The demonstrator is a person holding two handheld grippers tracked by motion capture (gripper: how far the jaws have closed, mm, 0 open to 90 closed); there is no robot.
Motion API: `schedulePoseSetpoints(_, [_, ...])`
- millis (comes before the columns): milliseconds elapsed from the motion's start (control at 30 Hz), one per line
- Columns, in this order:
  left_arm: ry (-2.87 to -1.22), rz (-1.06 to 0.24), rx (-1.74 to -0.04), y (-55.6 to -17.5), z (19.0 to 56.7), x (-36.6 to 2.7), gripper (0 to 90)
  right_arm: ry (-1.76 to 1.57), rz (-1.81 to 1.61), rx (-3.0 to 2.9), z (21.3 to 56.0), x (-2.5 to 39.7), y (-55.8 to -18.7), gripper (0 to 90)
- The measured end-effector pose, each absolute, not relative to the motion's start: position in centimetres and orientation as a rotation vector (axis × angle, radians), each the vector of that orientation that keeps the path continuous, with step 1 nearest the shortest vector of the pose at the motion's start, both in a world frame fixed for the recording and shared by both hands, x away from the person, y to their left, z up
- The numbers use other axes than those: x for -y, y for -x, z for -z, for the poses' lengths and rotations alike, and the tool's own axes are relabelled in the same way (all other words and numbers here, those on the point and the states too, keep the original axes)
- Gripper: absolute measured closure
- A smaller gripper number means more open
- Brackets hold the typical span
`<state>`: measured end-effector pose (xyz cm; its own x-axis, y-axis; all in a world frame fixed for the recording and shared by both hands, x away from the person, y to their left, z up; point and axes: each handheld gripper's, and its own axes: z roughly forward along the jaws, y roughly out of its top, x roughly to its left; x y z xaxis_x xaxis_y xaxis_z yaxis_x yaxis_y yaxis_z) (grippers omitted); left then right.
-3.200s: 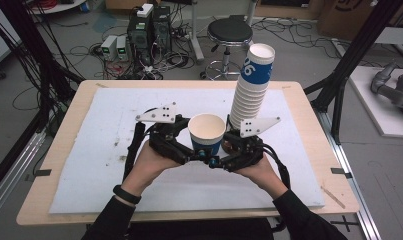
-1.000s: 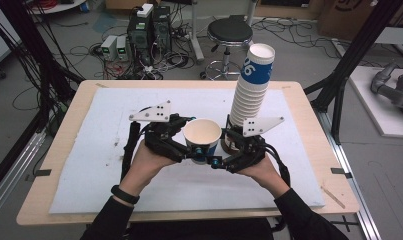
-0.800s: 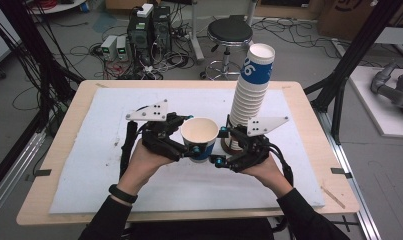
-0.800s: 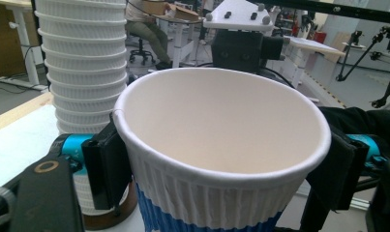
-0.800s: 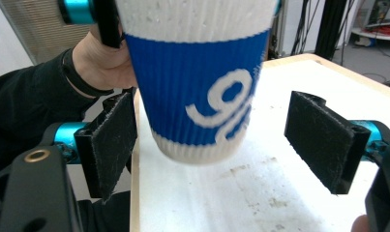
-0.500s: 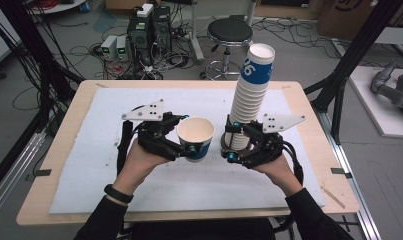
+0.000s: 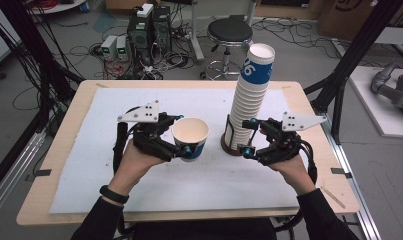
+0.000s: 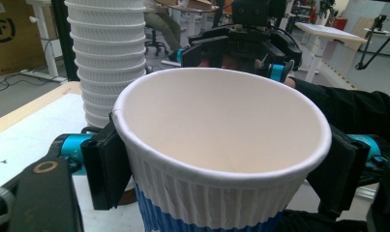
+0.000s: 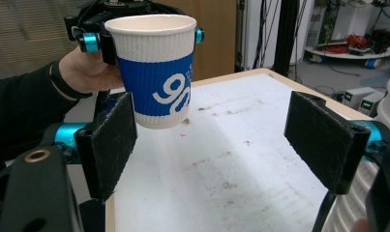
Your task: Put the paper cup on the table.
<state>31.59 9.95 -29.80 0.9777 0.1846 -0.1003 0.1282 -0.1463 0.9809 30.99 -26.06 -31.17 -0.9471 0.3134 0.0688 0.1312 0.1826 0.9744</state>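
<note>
Having drawn apart from the right gripper [image 7: 249, 137], whose jaws stood wide and empty, the left gripper [image 7: 181, 135] held the paper cup [image 7: 190, 138] clamped between its jaws, separated from the cup stack [image 7: 250, 97].

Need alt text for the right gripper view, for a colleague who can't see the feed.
The left gripper holds a blue-and-white paper cup upright above the white table mat, its jaws clamped on the cup just under the rim. In the foreground the right gripper stands open, its two black pads wide apart with nothing between them.
</note>
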Motion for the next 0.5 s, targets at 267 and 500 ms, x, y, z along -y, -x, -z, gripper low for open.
schedulePoseSetpoints(267, [-1.725, -0.049, -0.238, -31.66, 29.78, -10.01, 21.2, -0.451, -1.866, -2.294, 31.08, 26.42, -31.1, 19.4])
schedulePoseSetpoints(500, [-1.73, -0.065, -0.25, -31.6, 29.67, -10.49, 21.3, -0.467, -1.87, -2.277, 30.95, 26.69, -31.35, 19.4])
